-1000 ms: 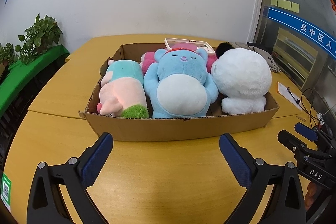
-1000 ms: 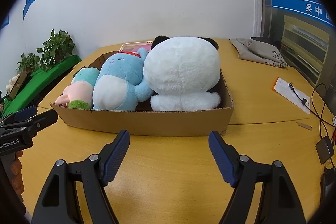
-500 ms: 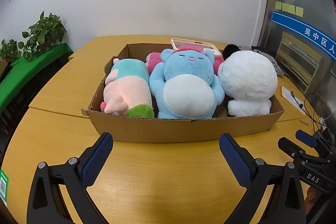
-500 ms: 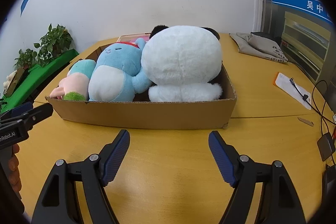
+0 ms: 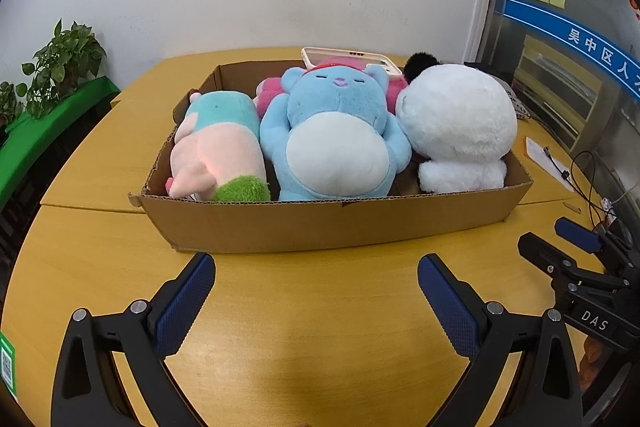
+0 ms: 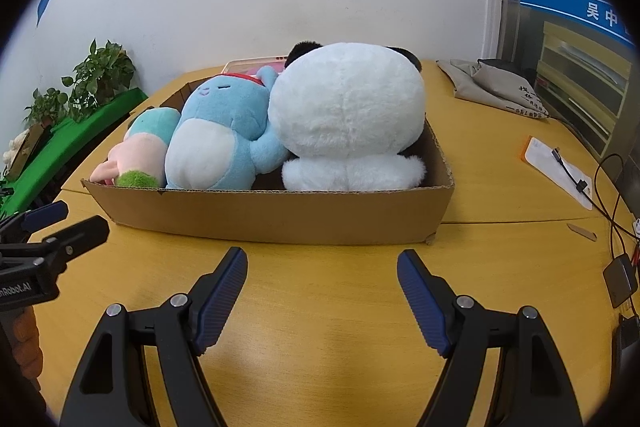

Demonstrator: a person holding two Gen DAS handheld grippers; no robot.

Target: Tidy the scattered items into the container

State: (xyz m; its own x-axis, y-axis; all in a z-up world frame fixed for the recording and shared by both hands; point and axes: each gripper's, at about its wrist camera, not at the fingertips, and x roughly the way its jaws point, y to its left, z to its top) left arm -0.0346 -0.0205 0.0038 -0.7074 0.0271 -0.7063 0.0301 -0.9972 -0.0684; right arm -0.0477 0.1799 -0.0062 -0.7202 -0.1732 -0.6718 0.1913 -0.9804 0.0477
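Observation:
A shallow cardboard box (image 5: pixel 320 223) (image 6: pixel 280 215) sits on the yellow table. In it lie a pink and teal plush with a green end (image 5: pixel 220 147) (image 6: pixel 144 151), a blue bear plush (image 5: pixel 336 139) (image 6: pixel 224 139) and a white panda plush (image 5: pixel 460 127) (image 6: pixel 348 119). A pink plush (image 5: pixel 272 95) and a white-framed item (image 5: pixel 344 55) sit behind them. My left gripper (image 5: pixel 316 287) is open and empty just before the box's near wall. My right gripper (image 6: pixel 322 279) is open and empty, also before the box; it shows in the left wrist view (image 5: pixel 576 259).
A grey cloth bag (image 6: pixel 500 87) lies at the back right. Paper with a cable (image 6: pixel 560 167) and black wires (image 6: pixel 616 227) lie at the right edge. Potted plants (image 5: pixel 60 63) stand on a green shelf at the left. A white wall is behind the table.
Both grippers have moved closer to the box; it looms larger and lower in both views. Both stay open. The plush toys have not moved.

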